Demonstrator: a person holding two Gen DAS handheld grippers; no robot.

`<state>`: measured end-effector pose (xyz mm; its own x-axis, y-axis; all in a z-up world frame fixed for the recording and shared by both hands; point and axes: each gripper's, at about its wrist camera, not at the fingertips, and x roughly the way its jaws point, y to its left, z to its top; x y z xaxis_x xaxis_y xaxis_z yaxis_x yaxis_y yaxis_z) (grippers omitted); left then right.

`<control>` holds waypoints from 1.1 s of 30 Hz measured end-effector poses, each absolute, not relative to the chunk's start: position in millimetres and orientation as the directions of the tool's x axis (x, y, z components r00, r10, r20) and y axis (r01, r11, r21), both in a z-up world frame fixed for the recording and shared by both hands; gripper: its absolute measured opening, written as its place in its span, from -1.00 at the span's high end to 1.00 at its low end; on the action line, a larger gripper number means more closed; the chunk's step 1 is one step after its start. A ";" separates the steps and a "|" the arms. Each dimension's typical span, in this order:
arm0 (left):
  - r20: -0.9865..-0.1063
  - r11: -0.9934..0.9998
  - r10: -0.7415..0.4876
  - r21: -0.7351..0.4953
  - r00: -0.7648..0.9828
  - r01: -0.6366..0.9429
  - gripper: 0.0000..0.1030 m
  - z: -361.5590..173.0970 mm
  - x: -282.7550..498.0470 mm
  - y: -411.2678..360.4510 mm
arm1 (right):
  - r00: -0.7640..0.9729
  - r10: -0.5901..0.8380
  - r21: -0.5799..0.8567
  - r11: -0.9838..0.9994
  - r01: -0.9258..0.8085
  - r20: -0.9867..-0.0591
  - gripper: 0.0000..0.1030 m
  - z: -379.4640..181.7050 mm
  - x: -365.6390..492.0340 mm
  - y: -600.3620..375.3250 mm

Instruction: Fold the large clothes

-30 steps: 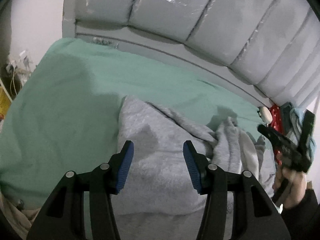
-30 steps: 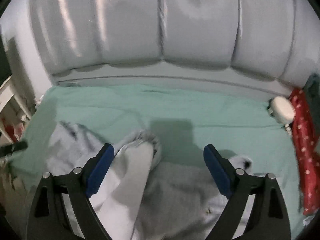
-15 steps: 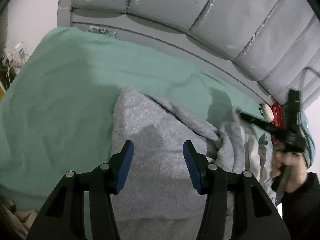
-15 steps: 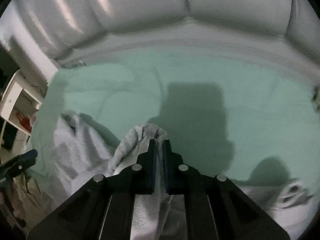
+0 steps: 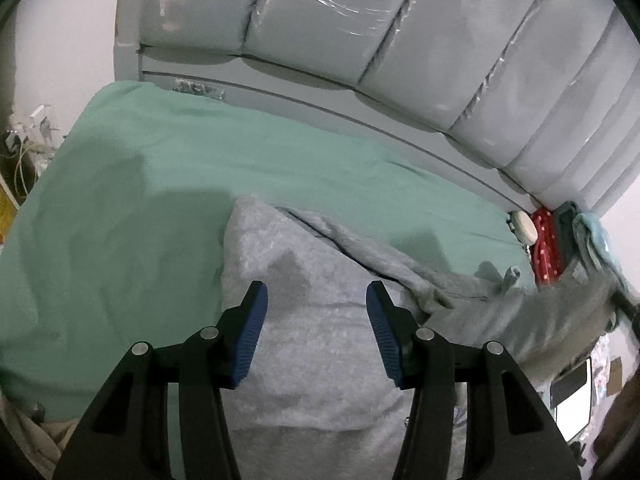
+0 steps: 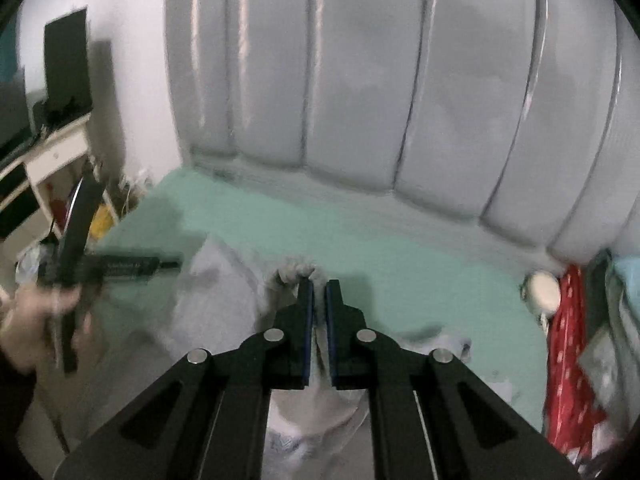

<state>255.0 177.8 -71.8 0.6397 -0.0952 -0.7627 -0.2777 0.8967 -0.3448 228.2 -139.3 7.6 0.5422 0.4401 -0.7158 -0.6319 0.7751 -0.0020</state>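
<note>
Garment: a grey sweatshirt [image 5: 320, 340] lies on the green bed sheet [image 5: 168, 184], its body spread flat near the front edge of the bed, one part stretched toward the right side of the left wrist view
Right gripper [image 6: 319, 280]: the jaws are closed together on a fold of the grey cloth; a cuff-like bunch of the fabric [image 6: 294, 272] sticks out just past the blue pads, and more cloth hangs below between the black arms
Left gripper [image 5: 316, 296]: the jaws stand partly open above the flat body of the sweatshirt, nothing is between the blue pads, and whether the tips touch the cloth I cannot tell
Left hand [image 6: 36, 312]: seen blurred at the left edge of the right wrist view, it holds the handle of the left gripper
Bed: a padded grey headboard [image 5: 420, 60] stands behind the sheet
Beside the bed: a red cloth with white dots [image 6: 568, 340] and a small round white object [image 6: 542, 290] lie at the right edge of the mattress
</note>
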 end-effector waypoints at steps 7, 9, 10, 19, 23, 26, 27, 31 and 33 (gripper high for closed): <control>-0.771 0.878 -0.186 -0.409 0.609 -0.250 -0.05 -88.1 257.7 166.2 | 0.273 0.381 0.150 0.781 -0.606 -0.883 0.86 -113.5 155.7 -151.6; -0.771 0.856 -0.229 -0.450 0.595 -0.255 -0.05 -97.1 259.0 166.0 | 0.211 0.358 0.177 0.792 -0.584 -0.909 0.86 -137.0 141.3 -158.5; -0.776 0.861 -0.224 -0.441 0.589 -0.253 -0.05 -99.6 260.6 163.6 | 0.188 0.350 0.187 0.798 -0.573 -0.918 0.86 -143.3 138.0 -161.5; -0.727 0.938 -0.215 -0.340 0.652 -0.070 -0.05 -96.0 280.9 110.7 | 0.356 0.375 0.180 0.862 -0.474 -0.856 -0.51 -95.5 193.9 -200.7; -0.673 0.935 -0.290 -0.350 0.680 0.052 -0.06 -91.5 288.8 82.6 | 0.386 0.354 0.199 0.900 -0.387 -0.852 -0.76 -94.1 251.5 -197.2; -0.674 0.937 -0.307 -0.337 0.672 0.090 -0.18 -96.3 305.0 67.3 | 0.384 0.363 0.239 0.912 -0.333 -0.849 -0.76 -103.2 285.2 -191.1; -0.691 0.941 -0.302 -0.325 0.657 0.090 -0.21 -101.2 311.9 63.2 | 0.387 0.351 0.224 0.915 -0.337 -0.852 -0.76 -106.2 294.0 -188.7; -0.816 0.974 -0.217 -0.217 0.536 0.065 -0.21 -135.6 334.1 53.0 | 0.388 0.286 0.159 0.931 -0.328 -0.876 -0.75 -126.1 324.6 -181.8; -0.835 0.976 -0.213 -0.206 0.508 0.072 -0.21 -149.0 337.8 51.7 | 0.350 0.318 0.202 0.923 -0.329 -0.881 -0.49 -142.8 339.9 -189.6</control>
<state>337.8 51.7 -149.0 0.5077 -0.2131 -0.8348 0.0716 0.9760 -0.2057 339.9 -189.6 -142.8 0.3498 0.3177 -0.8813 -0.3285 0.9226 0.2022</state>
